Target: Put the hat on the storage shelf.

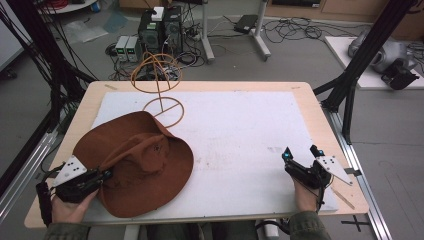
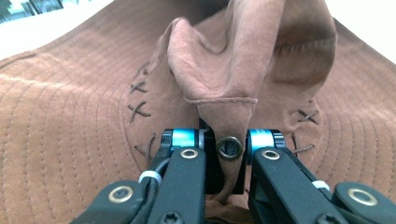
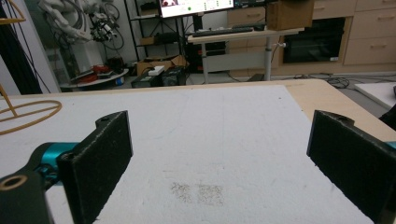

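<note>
A brown suede hat (image 1: 135, 160) with a wide brim lies on the white mat at the front left, its crown creased. My left gripper (image 1: 102, 176) is at the hat's near-left side, shut on a fold of the hat (image 2: 224, 116) beside a brass eyelet (image 2: 229, 148). A wire hat stand (image 1: 160, 82) of tan rings rises just behind the hat, and its base ring (image 3: 28, 114) lies on the mat. My right gripper (image 1: 301, 152) rests at the front right, open, with nothing between its black pads (image 3: 100, 158).
The white mat (image 1: 240, 135) covers most of the wooden table (image 1: 310, 95). Black frame posts (image 1: 360, 60) stand at the table's right and left sides. Computers and cables sit on the floor behind. A faint grey smudge (image 3: 196, 192) marks the mat before my right gripper.
</note>
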`<state>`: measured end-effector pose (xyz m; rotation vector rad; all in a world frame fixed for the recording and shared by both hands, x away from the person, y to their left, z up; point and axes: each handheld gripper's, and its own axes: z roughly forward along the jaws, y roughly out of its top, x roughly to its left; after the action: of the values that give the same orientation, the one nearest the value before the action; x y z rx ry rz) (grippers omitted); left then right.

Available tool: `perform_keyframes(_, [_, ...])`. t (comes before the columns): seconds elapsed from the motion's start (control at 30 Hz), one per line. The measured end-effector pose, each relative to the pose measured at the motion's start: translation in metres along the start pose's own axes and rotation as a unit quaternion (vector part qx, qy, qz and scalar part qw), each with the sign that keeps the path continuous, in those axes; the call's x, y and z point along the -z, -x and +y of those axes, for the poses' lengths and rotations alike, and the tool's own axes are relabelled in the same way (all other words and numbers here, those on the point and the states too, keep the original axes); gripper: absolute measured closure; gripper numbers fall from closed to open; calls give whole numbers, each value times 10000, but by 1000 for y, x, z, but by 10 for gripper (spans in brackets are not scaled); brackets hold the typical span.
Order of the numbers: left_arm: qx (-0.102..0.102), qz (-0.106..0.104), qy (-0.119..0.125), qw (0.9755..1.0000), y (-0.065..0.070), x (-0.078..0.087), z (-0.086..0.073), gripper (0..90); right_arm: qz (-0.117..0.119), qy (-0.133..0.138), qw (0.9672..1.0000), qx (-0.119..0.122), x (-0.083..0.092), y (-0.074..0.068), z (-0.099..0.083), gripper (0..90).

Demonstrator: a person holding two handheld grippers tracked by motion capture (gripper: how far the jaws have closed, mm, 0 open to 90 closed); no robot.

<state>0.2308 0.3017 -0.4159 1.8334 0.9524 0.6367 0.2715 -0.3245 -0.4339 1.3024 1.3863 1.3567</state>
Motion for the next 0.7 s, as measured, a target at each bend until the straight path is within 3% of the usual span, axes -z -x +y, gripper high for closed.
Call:
perform_keyframes(0.13, [43, 46, 286, 9996, 1, 4, 2, 884, 5, -14, 10000, -2, 0, 0, 0, 60])
perform_keyframes(0.2, [82, 62, 579, 9983, 2, 10, 3, 884, -5, -21, 10000, -13, 0, 0, 0, 60])
perform_keyframes(0.23, [82, 62, 579, 9983, 2, 10, 3, 884, -5, -21, 10000, -13, 0, 0, 0, 60])
perform_keyframes(0.27, [93, 75, 808, 9967, 3, 13, 4, 884, -11, -9, 10000, -5, 0, 0, 0, 60])
perform_keyframes(0.3, [93, 75, 808, 9967, 3, 13, 4, 884, -12, -11, 10000, -11, 0, 0, 0, 61])
perform_keyframes(0.43, [183, 111, 1364, 9904, 5, 22, 7, 884, -11, -8, 10000, -1, 0, 1, 0, 60])
perform_keyframes(0.47, [183, 111, 1364, 9904, 5, 22, 7, 884, -11, -9, 10000, -3, 0, 1, 0, 60])
perform_keyframes(0.53, [256, 146, 1650, 9859, 6, 27, 9, 884, -11, -14, 10000, -14, -1, 1, 0, 61])
perform_keyframes(0.57, [256, 146, 1650, 9859, 6, 27, 9, 884, -11, -16, 10000, -12, -1, 1, 0, 60])
perform_keyframes(0.6, [291, 160, 1745, 9841, 6, 29, 9, 884, -9, -13, 10000, -26, -1, 1, -1, 60])
perform_keyframes(0.63, [362, 223, 1920, 9805, 6, 31, 12, 883, -10, -19, 10000, -14, -1, 1, -1, 60])
perform_keyframes(0.7, [353, 285, 2049, 9777, 5, 32, 16, 883, -2, -27, 10000, -32, -1, 0, -1, 61])
